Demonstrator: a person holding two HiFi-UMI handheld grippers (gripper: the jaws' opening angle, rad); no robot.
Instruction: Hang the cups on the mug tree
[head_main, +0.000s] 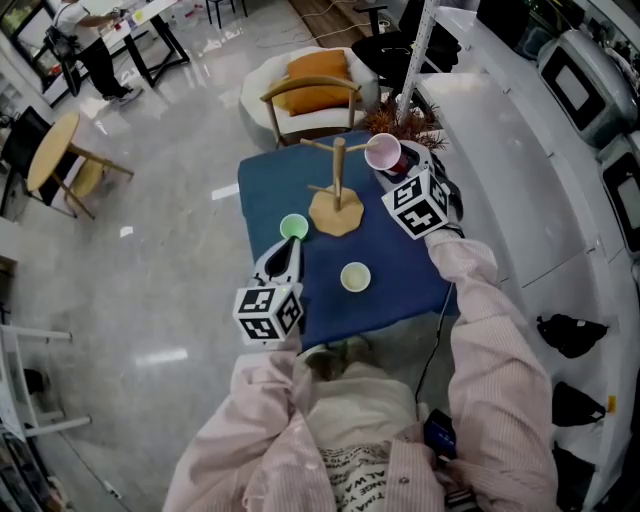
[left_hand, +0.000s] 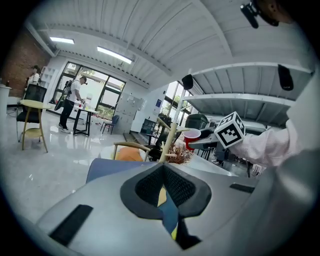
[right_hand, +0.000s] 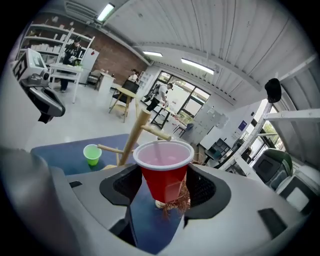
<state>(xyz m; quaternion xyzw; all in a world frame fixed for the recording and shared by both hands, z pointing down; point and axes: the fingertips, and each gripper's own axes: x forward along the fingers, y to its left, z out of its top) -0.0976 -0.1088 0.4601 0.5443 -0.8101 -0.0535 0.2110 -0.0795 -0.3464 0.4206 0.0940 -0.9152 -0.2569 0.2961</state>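
A wooden mug tree (head_main: 338, 180) stands on the blue table (head_main: 262, 190). Just right of its top pegs, my right gripper (head_main: 396, 166) is shut on a red cup (head_main: 383, 153), which is lifted off the table. In the right gripper view the red cup (right_hand: 162, 172) stands upright between the pads, with the mug tree (right_hand: 132, 139) close behind it on the left. A green cup (head_main: 293, 226) and a pale cup (head_main: 355, 276) stand on the table. My left gripper (head_main: 286, 250) hovers by the green cup, jaws shut and nothing held.
A wooden chair with orange cushions (head_main: 312, 88) sits beyond the table. A dried plant (head_main: 408, 124) stands at its far right corner. A white counter with appliances (head_main: 560, 130) runs along the right. A round wooden table (head_main: 50, 150) stands far left.
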